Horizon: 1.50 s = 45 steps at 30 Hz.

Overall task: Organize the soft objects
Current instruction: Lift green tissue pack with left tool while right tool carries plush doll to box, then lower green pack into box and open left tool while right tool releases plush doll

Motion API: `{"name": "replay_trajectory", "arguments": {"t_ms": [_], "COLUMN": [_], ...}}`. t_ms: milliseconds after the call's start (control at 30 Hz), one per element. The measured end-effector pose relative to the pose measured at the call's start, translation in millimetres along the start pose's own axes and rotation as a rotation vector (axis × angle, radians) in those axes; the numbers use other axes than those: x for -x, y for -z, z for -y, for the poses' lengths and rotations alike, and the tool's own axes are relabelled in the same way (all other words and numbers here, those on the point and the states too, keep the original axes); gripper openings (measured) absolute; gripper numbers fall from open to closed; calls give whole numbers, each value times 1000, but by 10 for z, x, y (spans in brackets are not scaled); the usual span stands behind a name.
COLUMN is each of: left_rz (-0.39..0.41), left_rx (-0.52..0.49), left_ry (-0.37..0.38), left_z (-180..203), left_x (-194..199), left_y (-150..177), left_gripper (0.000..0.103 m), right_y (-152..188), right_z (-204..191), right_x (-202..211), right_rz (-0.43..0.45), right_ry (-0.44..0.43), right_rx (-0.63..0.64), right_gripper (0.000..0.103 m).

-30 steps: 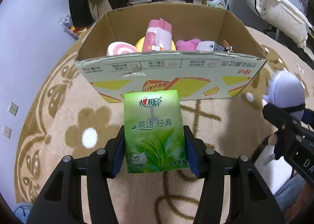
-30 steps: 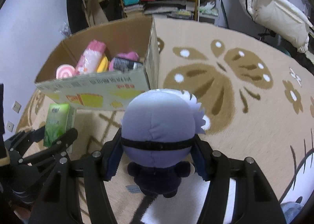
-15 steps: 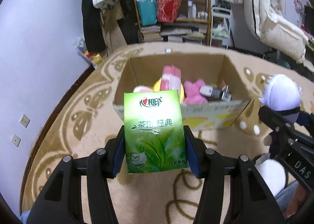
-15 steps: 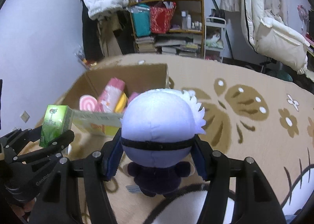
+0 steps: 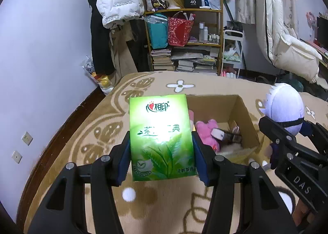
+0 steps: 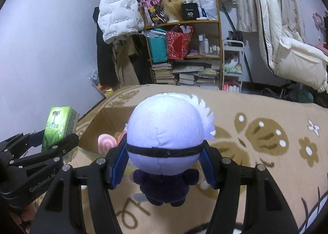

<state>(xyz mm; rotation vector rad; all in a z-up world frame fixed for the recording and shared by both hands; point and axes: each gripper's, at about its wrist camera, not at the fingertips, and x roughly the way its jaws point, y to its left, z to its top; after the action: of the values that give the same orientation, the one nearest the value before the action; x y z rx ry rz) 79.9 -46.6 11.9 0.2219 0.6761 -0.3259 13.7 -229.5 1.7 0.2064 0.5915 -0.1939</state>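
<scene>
The left gripper (image 5: 162, 152) is clenching a green tissue pack (image 5: 162, 137), its blue-padded jaws pressing on both side edges near the bottom. The pack is standing upright in the centre of the left wrist view, glossy, printed with tea leaves, a small cup emblem and Chinese characters under a red heart logo; glare is washing out the middle of the lettering. From the right wrist view the same pack (image 6: 58, 127) is showing at the left edge, where its side reveals stacked layers.

The right gripper (image 6: 164, 164) is grasping a plush doll (image 6: 166, 137) by the head, jaws pressing on either side. The doll is facing away: a large round pale lilac head, a black band running around it, a white spiky fringe sticking out at the upper right, and a small dark navy body dangling below.

Behind both, in the middle of the frames, an open cardboard box (image 5: 244, 119) is sitting on a beige rug (image 6: 266, 152) with brown flower shapes. Inside it a pink plush (image 5: 207, 131) is lying, and a pink-and-white swirl toy (image 6: 106, 141) is peeking out beside the doll's head.
</scene>
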Motion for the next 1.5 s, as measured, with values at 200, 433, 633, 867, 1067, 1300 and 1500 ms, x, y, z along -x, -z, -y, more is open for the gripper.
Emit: {"name": "replay_trajectory", "arguments": {"t_ms": [200,433,633,867,1067,1300,1500], "left_rz": [-10,-48,-76,-96,-111,-113,-102], "left_rx": [-13,10,16,42,59,78,91], "left_ry": [-12,-8,-9,-9,-1,-6,-25], "left_z": [-18,-101,-142,-164,-202,-253,-313], "left_x": [-218,-518,-741,-913,-1006,-1002,-897], "left_y": [-128,-240,-264,-178,-134,-125,-109], "left_gripper": [53,53,53,53,53,54,56], "right_y": [-118,-182,-179,-220,-158,-82,-68], "right_z": [-53,9,37,-31,-67,-65,-55], "right_x": [-152,-397,-608,-820,-946,-1031,-997], "right_rz": [18,5,-26,-54,-89,-134,-119], "right_ry": [-24,-49,-54,-41,-25,-4,0], "right_rx": [9,-20,-22,28,52,68,67], "right_gripper": [66,67,67,68,69,72,82]}}
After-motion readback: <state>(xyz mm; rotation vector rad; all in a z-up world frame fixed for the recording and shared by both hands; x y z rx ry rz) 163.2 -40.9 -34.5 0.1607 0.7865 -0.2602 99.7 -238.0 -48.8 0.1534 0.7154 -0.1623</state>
